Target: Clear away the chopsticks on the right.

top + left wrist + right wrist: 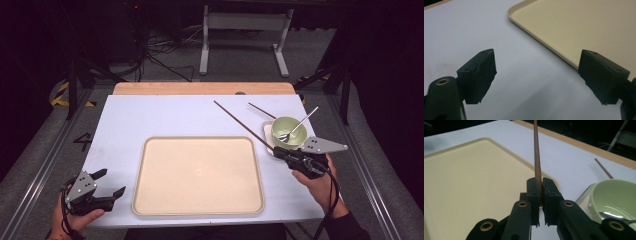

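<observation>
A white table (pixel 150 117) fills the middle of the high view, with a bare wooden strip (pixel 200 88) along its far edge. No writing can be read on anything on it; only a dark mark on the floor to the left of the table looks like a figure 4. A large cream tray (pixel 197 175) lies at the near centre. At the far right a pale green bowl (pixel 289 131) stands on a small white dish (pixel 268 131), and a metal spoon (pixel 298 126) leans in the bowl.

The left gripper (pixel 111 183) rests at the near left corner, level, pointing right toward the tray, its jaws spread wide with nothing between them.

The right gripper (pixel 276 150) is just near the bowl, pointing far and left. Its jaws are clamped on the near end of a brown chopstick (pixel 242 124), which slants up and away over the table past the tray's far right corner. A second chopstick (pixel 261 110) lies on the table just beyond the bowl.
</observation>
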### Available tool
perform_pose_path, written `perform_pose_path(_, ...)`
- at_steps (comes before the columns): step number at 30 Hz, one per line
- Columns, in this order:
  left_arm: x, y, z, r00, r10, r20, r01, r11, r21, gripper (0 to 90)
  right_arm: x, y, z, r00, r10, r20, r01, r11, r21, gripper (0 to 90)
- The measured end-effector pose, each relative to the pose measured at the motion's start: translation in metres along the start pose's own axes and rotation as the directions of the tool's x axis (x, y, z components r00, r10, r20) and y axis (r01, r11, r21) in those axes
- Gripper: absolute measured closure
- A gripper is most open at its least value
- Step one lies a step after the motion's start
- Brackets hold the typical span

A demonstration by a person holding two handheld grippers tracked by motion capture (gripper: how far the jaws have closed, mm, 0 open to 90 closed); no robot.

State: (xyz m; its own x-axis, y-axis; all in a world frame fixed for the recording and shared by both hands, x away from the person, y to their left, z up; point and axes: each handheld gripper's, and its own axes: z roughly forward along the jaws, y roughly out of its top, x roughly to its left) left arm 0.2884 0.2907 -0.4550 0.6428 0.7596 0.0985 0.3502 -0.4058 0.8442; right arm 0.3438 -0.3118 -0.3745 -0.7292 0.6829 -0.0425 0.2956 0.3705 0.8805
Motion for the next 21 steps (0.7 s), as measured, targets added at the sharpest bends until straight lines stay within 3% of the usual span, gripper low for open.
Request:
perform_pose_path(4, 0.0, -0.001, 0.0, 1.0, 0.001, 0.0, -0.001, 1.0, 0.002, 16.0, 0.012, -0.008, 0.011, 0.9991, -0.015, -0.041, 0.016, 0.999, 0.037, 85.1)
perform_pose_path(13, -0.001, -0.001, 0.0, 1.0, 0.002, 0.001, -0.002, 1.0, 0.006, 16.0, 0.021, -0.02, 0.032, 0.9971, -0.026, -0.072, 0.034, 0.993, 0.113, 85.1)
perform_pose_path(21, -0.001, -0.001, 0.0, 1.0, 0.003, 0.002, -0.003, 1.0, 0.007, 16.0, 0.029, -0.029, 0.05, 0.9941, -0.041, -0.1, 0.059, 0.981, 0.186, 85.0)
